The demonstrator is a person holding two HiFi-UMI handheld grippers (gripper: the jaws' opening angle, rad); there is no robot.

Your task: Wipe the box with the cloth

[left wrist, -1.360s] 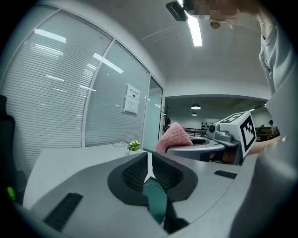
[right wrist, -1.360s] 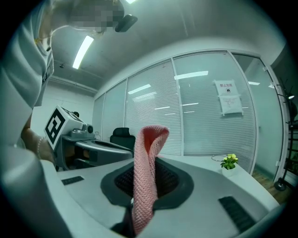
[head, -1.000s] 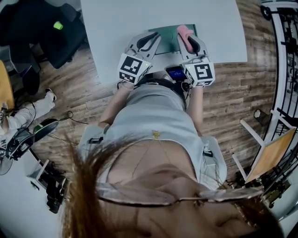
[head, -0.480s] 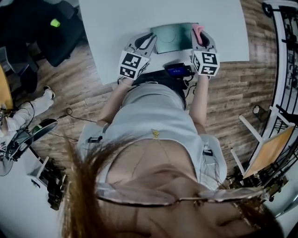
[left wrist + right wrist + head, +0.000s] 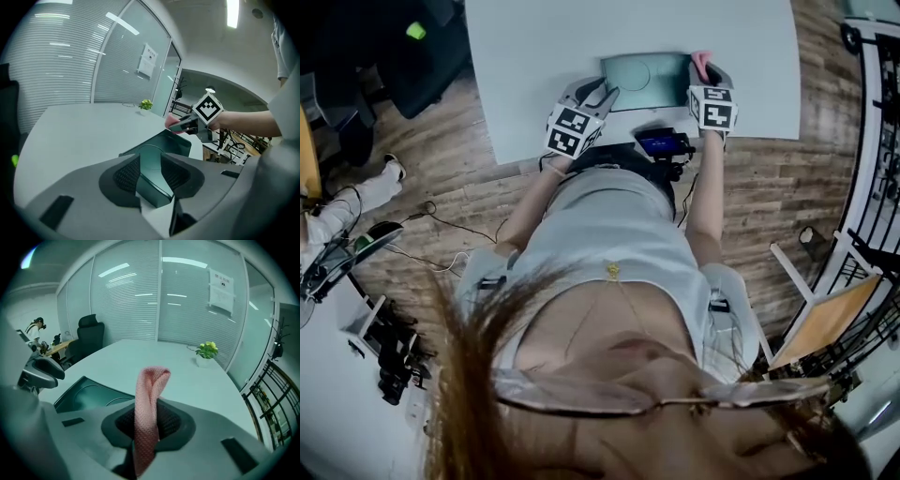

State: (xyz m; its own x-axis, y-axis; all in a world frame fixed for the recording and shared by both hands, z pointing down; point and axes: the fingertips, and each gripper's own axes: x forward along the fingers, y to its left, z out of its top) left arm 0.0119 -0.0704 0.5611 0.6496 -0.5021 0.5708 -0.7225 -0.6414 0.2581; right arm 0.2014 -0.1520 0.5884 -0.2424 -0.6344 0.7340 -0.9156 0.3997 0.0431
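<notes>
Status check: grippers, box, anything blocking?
Left gripper just opening, box corner between jaws, not gripped. Right gripper shut on pink cloth beside box. Nothing blocking.

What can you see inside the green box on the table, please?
The box looks empty: only a round moulded outline shows on its floor. In the head view its right edge is covered by the right gripper and its pink cloth.

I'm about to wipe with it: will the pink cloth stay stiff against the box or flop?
Probably floppy: the pink cloth stands only as a folded loop pinched in the right tongs, so it should bend on contact. Its coarse knit looks light and grippy, likely dragging rather than sliding on the box.
</notes>
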